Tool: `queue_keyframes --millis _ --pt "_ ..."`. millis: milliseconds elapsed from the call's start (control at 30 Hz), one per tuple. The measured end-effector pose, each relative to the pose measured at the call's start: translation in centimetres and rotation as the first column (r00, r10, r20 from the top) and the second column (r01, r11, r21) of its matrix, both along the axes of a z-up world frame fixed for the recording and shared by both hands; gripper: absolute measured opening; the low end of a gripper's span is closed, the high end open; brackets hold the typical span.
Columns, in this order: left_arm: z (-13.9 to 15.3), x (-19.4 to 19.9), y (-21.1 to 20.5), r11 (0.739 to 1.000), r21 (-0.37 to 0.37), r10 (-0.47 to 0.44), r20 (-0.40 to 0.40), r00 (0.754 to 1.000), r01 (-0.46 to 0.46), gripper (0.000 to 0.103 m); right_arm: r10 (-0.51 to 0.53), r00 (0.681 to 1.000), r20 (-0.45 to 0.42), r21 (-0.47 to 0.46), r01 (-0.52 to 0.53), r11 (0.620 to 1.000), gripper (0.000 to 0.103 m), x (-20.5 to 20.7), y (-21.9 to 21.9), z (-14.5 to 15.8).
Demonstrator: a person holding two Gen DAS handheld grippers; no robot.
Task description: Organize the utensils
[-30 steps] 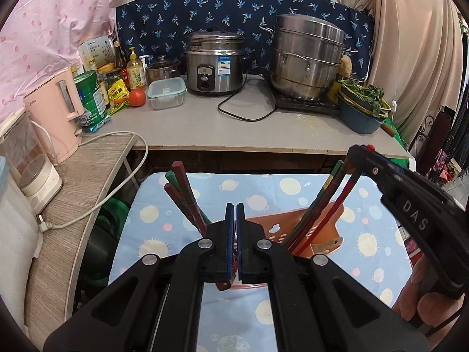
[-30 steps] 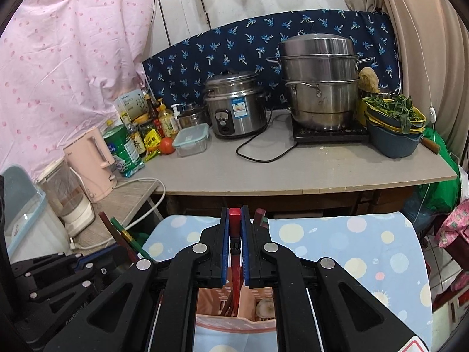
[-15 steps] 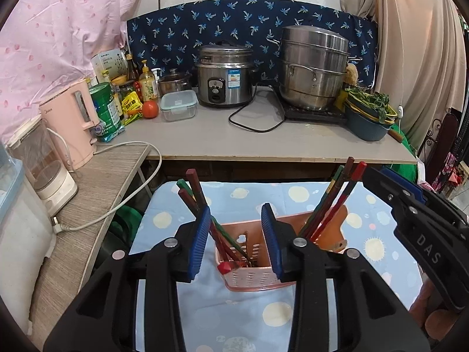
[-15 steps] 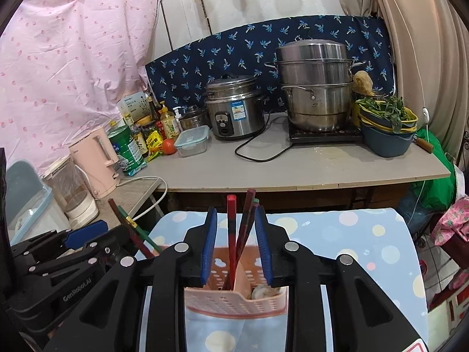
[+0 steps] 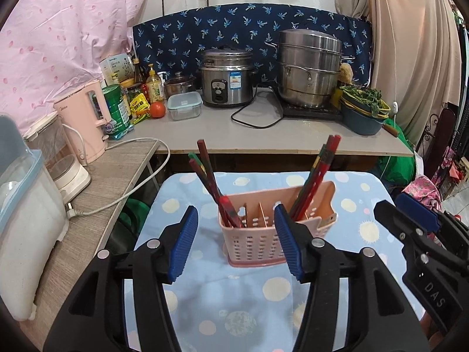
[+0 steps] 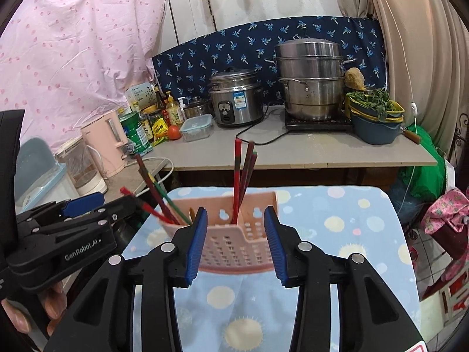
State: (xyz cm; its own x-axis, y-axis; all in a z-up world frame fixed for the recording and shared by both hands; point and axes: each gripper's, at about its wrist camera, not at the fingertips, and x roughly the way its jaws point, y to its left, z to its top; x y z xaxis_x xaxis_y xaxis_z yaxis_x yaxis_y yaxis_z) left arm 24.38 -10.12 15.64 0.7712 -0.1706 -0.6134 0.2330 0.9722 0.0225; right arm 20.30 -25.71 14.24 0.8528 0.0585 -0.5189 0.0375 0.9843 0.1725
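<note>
Holder: pink utensil holder [image 5: 265, 231] sits on the dotted blue cloth [image 5: 263, 299], straight ahead of both yr grippers, nr the cloth's far half.
L chopsticks: red/green bunch [image 5: 209, 182] in the holder's left compartment, leaning up and left.
R chopsticks: second bunch [image 5: 318, 176] in the right compartment, leaning up and right; in the right wrist view one stick stands almost upright [image 6: 236, 182].
Left gripper [image 5: 237, 246]: jaws have just been opening, now abt half wide, nothing btwn them. Holder's front wall shows in the gap but lies beyond the pads, no contact.
Right gripper [image 6: 234, 245]: jaws have just been opening too, narrower than the left, empty. Holder frames in the gap, pads clear of it.
Key relation: sticks' long axes run up and away from you, tips fanned outward. L bunch is nearer yr left gripper, R bunch nearer yr right.
Judgement: looks like both loads are dropped; no loose utensils visible on the cloth.
</note>
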Motion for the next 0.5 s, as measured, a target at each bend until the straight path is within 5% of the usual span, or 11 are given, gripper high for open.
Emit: queue_keyframes --millis 500 --pt "-3.3 -5.1 0.8 1.0 0.013 0.007 -0.048 0.999 -0.006 0.072 -0.029 0.996 -0.087 -0.012 0.028 1.0 0.046 -6.1 0.8 -4.7"
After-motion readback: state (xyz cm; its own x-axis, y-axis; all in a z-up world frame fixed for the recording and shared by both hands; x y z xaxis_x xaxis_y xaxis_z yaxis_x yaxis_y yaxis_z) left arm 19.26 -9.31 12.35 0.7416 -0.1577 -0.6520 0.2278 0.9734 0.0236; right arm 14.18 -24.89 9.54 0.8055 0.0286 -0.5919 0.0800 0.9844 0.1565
